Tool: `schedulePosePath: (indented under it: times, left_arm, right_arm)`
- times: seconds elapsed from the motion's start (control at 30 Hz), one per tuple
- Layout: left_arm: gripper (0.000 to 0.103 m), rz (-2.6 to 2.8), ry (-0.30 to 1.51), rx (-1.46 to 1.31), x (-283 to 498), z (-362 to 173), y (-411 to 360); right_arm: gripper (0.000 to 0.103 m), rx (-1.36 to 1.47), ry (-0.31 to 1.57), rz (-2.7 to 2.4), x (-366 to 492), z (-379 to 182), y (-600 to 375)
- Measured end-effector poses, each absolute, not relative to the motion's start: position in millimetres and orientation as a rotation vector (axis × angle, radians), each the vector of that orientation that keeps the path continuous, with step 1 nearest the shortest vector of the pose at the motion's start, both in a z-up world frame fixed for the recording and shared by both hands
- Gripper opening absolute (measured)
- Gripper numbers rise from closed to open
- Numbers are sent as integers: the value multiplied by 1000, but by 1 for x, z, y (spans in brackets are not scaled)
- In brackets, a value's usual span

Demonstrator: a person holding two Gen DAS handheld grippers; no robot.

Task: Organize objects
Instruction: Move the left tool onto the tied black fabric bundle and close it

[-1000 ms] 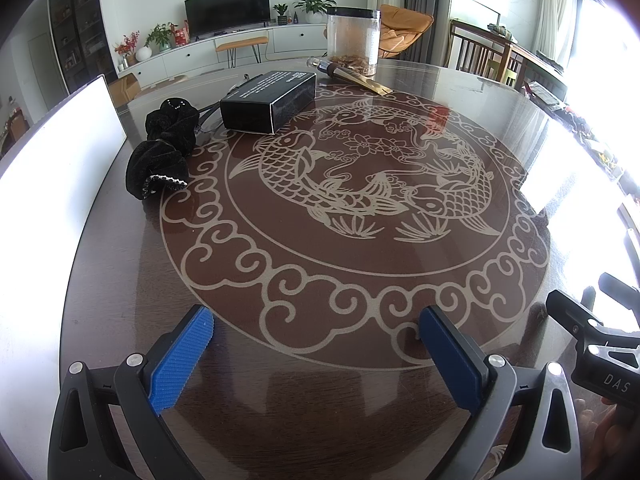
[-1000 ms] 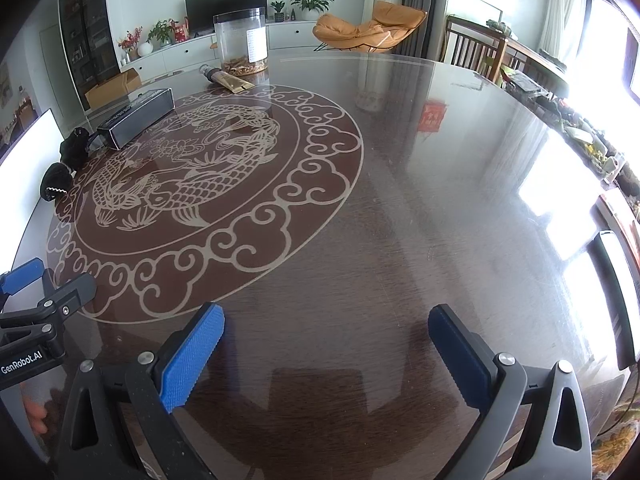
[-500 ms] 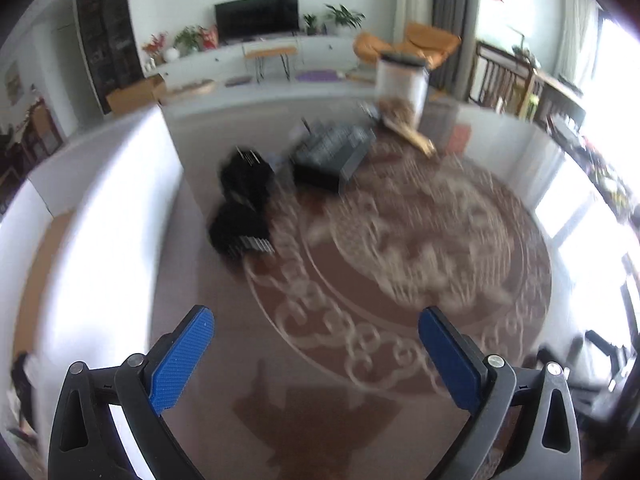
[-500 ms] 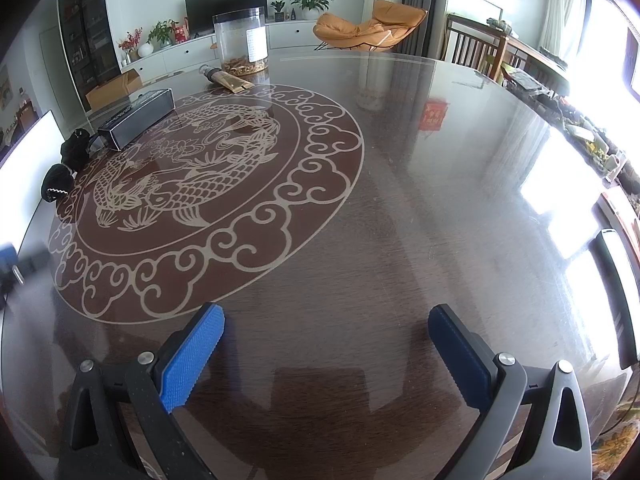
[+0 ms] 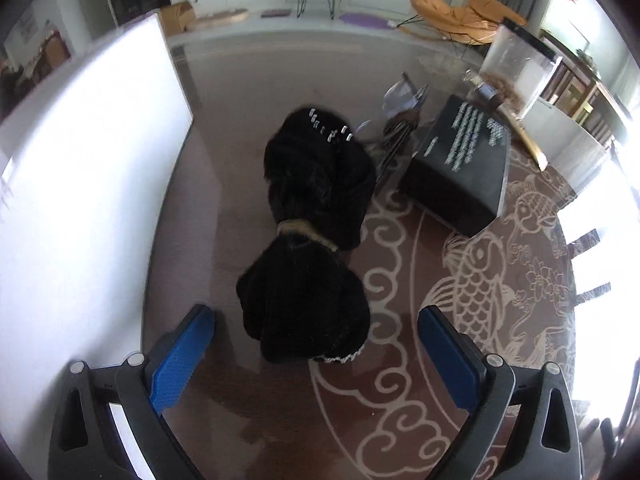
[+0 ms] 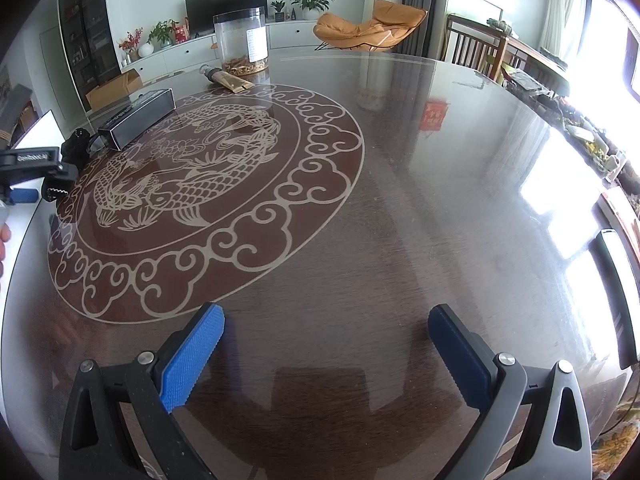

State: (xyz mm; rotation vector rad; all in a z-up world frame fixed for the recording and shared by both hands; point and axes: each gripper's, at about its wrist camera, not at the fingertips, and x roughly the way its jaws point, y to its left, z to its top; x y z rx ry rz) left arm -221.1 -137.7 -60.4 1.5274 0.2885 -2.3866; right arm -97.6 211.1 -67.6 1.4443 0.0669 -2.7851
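A black fluffy hair bow [image 5: 308, 280] with a gold middle band lies on the dark round table [image 5: 224, 184], near its left side. My left gripper [image 5: 316, 314] points steeply down over it. Its jaws are closing, with the bow's near lobe between the blue pads [image 5: 180, 354], which are still apart from it. Just beyond the bow are a black box [image 5: 460, 168] and some dark cables [image 5: 400, 128]. My right gripper [image 6: 326, 316] hangs open over bare table with nothing between its fingers. In the right wrist view the bow [image 6: 76, 144] shows at the far left.
A white board [image 5: 80, 160] borders the table's left side, close to the bow. A clear jar [image 6: 242, 44] and a brown tube [image 6: 226, 78] stand at the table's far side beyond the black box [image 6: 138, 118]. Chairs and a cabinet lie past the table.
My left gripper has swung left and forward across the table and now stands over the black bow, its pads a little closer together. The right gripper has not moved.
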Motion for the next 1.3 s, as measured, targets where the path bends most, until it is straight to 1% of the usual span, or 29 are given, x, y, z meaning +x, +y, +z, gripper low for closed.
schedulePosePath:
  times: [0.03, 0.07, 0.1, 0.17, 0.23, 0.33, 0.37, 0.4, 0.43, 0.47, 0.5, 0.57, 0.67, 0.8, 0.93, 1.0, 1.13, 1.23, 1.27, 1.3]
  left_arm:
    - [75, -2407, 245, 1483, -218, -58, -134]
    - [45, -2442, 231, 1452, -214, -54, -130]
    - [32, -2452, 219, 1452, -209, -52, -126]
    - [29, -2458, 228, 1466, -197, -51, -116]
    - [29, -2481, 228, 1476, -176, -50, -100]
    - [29, -2552, 172, 1499, -134, -48, -64]
    - [30, -2585, 150, 1511, -119, -48, -50]
    - [34, -2615, 135, 1523, -107, -48, -39]
    - [36, -2648, 123, 1537, -96, -48, -28]
    - [47, -2675, 105, 1555, -86, -49, -19]
    - [62, -2687, 83, 1579, -81, -50, -15]
    - [75, -2691, 55, 1615, -71, -51, -10]
    - [75, -2716, 78, 1602, -62, -49, -19]
    - [76, -2711, 129, 1613, -69, -51, -31]
    - [76, -2760, 149, 1652, -67, -50, -25]
    - [76, -2795, 82, 1649, -70, -46, -16]
    - [78, -2800, -106, 1626, -87, -43, 1]
    - [78, -2784, -150, 1618, -101, -50, 6]
    - [73, -2787, -131, 1612, -103, -52, 5]
    - [57, -2786, -100, 1601, -105, -53, 3]
  right_arm:
    - [102, 1444, 67, -2785, -98, -67, 212]
    - [102, 1444, 67, -2785, -98, -68, 211]
    - [102, 1444, 67, -2785, -98, -68, 211]
    - [102, 1444, 66, -2784, -97, -68, 211]
    - [102, 1444, 62, -2782, -98, -69, 211]
    - [102, 1446, 56, -2780, -98, -69, 211]
    - [102, 1446, 56, -2780, -98, -69, 211]
    - [102, 1446, 56, -2780, -98, -69, 211]
    - [102, 1446, 56, -2780, -98, -69, 211]
    - [102, 1446, 56, -2780, -98, -69, 211]
    - [102, 1446, 56, -2780, -98, -69, 211]
    - [102, 1446, 56, -2780, -98, -69, 211]
    - [102, 1446, 55, -2780, -98, -69, 212]
    - [102, 1446, 55, -2780, -98, -69, 211]
    - [102, 1446, 56, -2780, -98, -69, 212]
    - [102, 1446, 55, -2780, -98, -69, 212]
    - [102, 1446, 55, -2780, -98, -69, 212]
    - [102, 1446, 53, -2779, -98, -69, 211]
    - [102, 1446, 54, -2780, -98, -69, 212]
    - [102, 1446, 53, -2780, -98, -69, 212]
